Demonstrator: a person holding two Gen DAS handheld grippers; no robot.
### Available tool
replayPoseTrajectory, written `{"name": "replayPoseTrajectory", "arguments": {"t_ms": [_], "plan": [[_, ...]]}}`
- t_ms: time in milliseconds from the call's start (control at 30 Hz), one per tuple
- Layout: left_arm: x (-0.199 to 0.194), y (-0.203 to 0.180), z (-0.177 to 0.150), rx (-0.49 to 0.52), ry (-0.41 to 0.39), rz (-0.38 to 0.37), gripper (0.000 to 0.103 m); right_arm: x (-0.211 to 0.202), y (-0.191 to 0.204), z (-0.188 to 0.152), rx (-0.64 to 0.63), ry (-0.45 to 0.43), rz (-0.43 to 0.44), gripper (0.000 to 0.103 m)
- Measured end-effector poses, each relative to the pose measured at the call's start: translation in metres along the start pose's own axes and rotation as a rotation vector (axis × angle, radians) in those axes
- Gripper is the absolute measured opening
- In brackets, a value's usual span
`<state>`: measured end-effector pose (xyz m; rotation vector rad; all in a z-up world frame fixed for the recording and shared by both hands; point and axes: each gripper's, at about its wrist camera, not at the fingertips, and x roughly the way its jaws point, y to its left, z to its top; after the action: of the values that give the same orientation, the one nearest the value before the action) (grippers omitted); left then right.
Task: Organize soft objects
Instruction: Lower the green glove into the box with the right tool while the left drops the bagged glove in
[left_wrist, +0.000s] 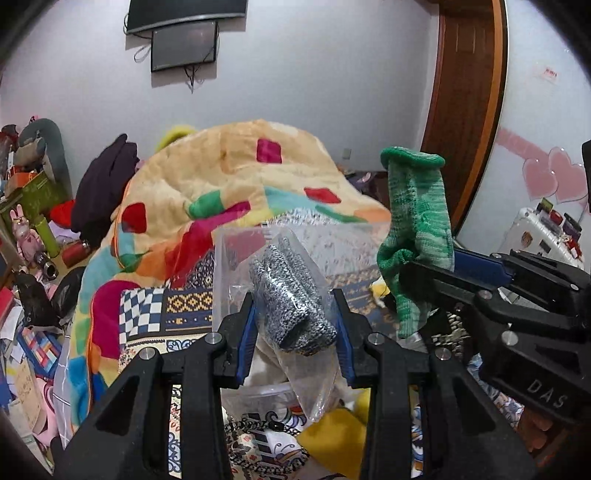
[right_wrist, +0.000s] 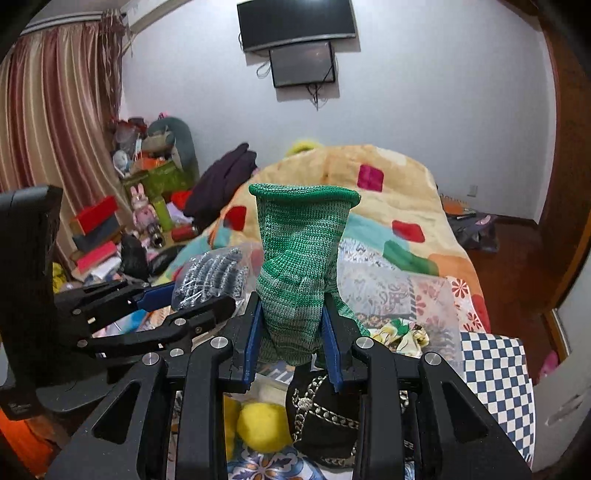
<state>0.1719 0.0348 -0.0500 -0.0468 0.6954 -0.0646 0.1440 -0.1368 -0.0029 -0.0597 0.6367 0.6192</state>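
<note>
My left gripper (left_wrist: 295, 325) is shut on a clear plastic bag holding grey knit gloves (left_wrist: 291, 299), held up above a clear plastic bin (left_wrist: 236, 258). It also shows in the right wrist view (right_wrist: 207, 295) with the bagged gloves (right_wrist: 214, 273). My right gripper (right_wrist: 291, 332) is shut on a green knit glove (right_wrist: 303, 258), cuff pointing up. In the left wrist view that glove (left_wrist: 417, 221) stands to the right, with the right gripper (left_wrist: 413, 273) pinching its lower part.
A bed with a colourful patchwork blanket (left_wrist: 221, 177) lies ahead. Below the grippers are yellow soft balls (right_wrist: 262, 424), a black item with a chain (right_wrist: 325, 417) and checked cloth (right_wrist: 495, 376). Clutter (right_wrist: 140, 206) fills the left corner; a wooden door (left_wrist: 465, 92) stands right.
</note>
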Motion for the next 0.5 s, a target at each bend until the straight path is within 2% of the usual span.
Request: {"name": "replayPoseTrajectory", "arguments": {"t_ms": [233, 500], "plan": [[0.013, 0.003, 0.002, -0.005, 0.027, 0.001, 0.037, 0.022, -0.002, -0.003, -0.009, 0.072, -0.017, 0.027], [0.01, 0.005, 0.004, -0.019, 0.029, -0.008, 0.037, 0.028, -0.004, -0.005, -0.01, 0.109, -0.023, 0.031]]}}
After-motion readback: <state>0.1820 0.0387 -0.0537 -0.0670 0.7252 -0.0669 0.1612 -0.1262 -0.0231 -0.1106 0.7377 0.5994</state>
